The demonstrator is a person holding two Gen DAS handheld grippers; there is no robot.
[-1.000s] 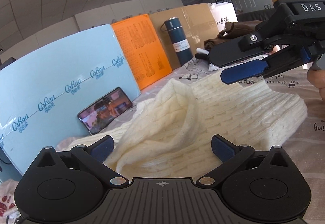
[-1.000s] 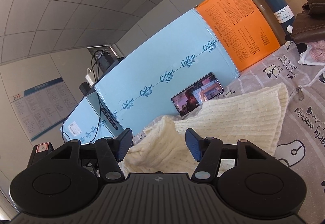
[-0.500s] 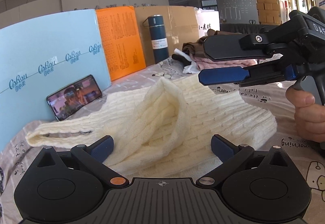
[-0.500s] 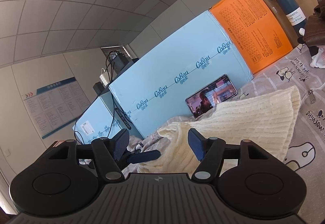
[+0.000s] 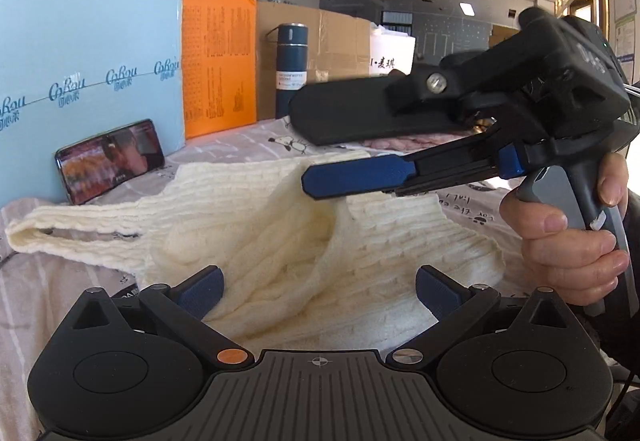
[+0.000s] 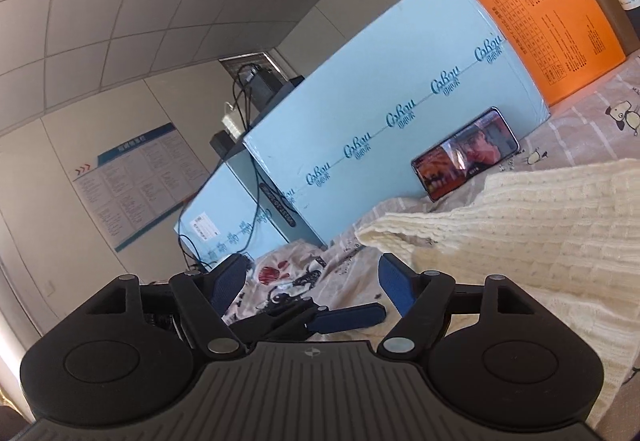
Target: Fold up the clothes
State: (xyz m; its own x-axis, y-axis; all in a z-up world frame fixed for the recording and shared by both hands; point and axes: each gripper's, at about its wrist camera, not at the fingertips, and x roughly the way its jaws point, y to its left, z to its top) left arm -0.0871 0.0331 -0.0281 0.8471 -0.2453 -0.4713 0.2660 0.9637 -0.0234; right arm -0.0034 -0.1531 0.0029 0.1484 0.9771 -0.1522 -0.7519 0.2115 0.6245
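Note:
A cream cable-knit sweater (image 5: pixel 280 241) lies rumpled on the printed bed sheet (image 5: pixel 248 137), one sleeve stretched out to the left. My left gripper (image 5: pixel 318 289) hovers open just above its near part, and the pads do not press the knit. A hand (image 5: pixel 568 241) holds my right gripper (image 5: pixel 302 147) sideways above the sweater's right half. Its jaws are opening with nothing between them. In the right wrist view the right gripper (image 6: pixel 311 273) points past the sweater (image 6: pixel 540 221) at the sheet, with a blue finger of the left gripper (image 6: pixel 348 315) below it.
A phone (image 5: pixel 110 159) with a lit screen leans on a light blue board (image 5: pixel 80 81). Beside that stand an orange board (image 5: pixel 218 65), a dark blue flask (image 5: pixel 292 69) and cardboard (image 5: pixel 332 41). Pink clothes (image 5: pixel 400 141) lie behind the right gripper. Cables and a device (image 6: pixel 256 81) sit behind the blue board.
The left view has rolled level. The right gripper has come closer in it and its jaws stand wider. The right view has swung left off the sweater, and the left gripper's finger now shows.

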